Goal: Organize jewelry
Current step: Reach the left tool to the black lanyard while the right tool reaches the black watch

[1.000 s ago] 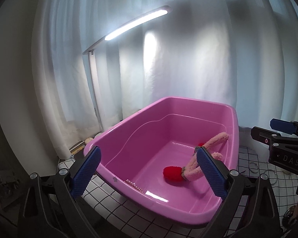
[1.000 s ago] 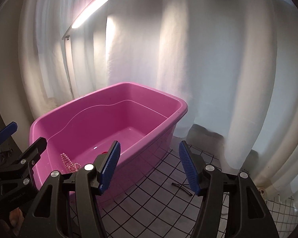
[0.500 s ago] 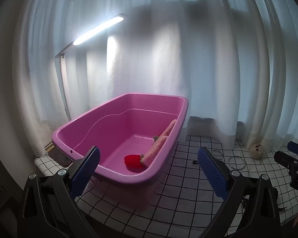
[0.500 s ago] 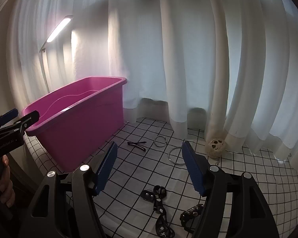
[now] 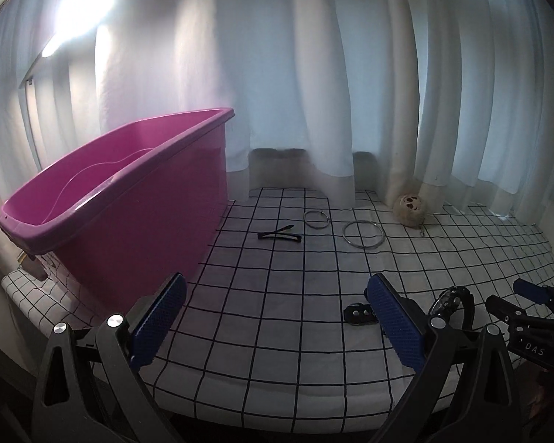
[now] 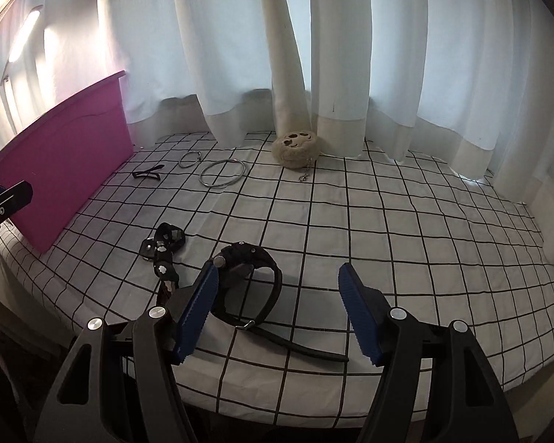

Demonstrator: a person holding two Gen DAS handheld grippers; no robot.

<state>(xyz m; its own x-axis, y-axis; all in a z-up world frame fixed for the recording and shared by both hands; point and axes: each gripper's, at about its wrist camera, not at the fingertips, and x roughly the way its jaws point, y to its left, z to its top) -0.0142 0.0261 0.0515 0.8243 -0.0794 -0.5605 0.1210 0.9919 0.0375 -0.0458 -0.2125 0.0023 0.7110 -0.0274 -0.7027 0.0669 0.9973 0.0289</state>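
Note:
A pink tub [image 5: 136,199] stands at the left of the checked cloth; it also shows in the right wrist view [image 6: 59,162]. On the cloth lie a black hair clip [image 5: 279,235], a small silver ring [image 5: 316,218], a larger silver bangle [image 5: 363,233], a beige plush skull charm [image 6: 294,144] and black straps with studs [image 6: 164,249]. A black watch-like band [image 6: 251,277] lies just before my right gripper [image 6: 277,291], which is open and empty. My left gripper [image 5: 275,306] is open and empty, low over the cloth right of the tub.
White curtains [image 6: 314,55] hang along the back of the table. A lit lamp bar [image 5: 81,3] glows behind the tub. The table's front edge [image 6: 277,406] runs close under both grippers.
Both grippers have swung right and down, away from the tub's inside, to the cloth with the jewelry. The tub's contents are now out of sight.

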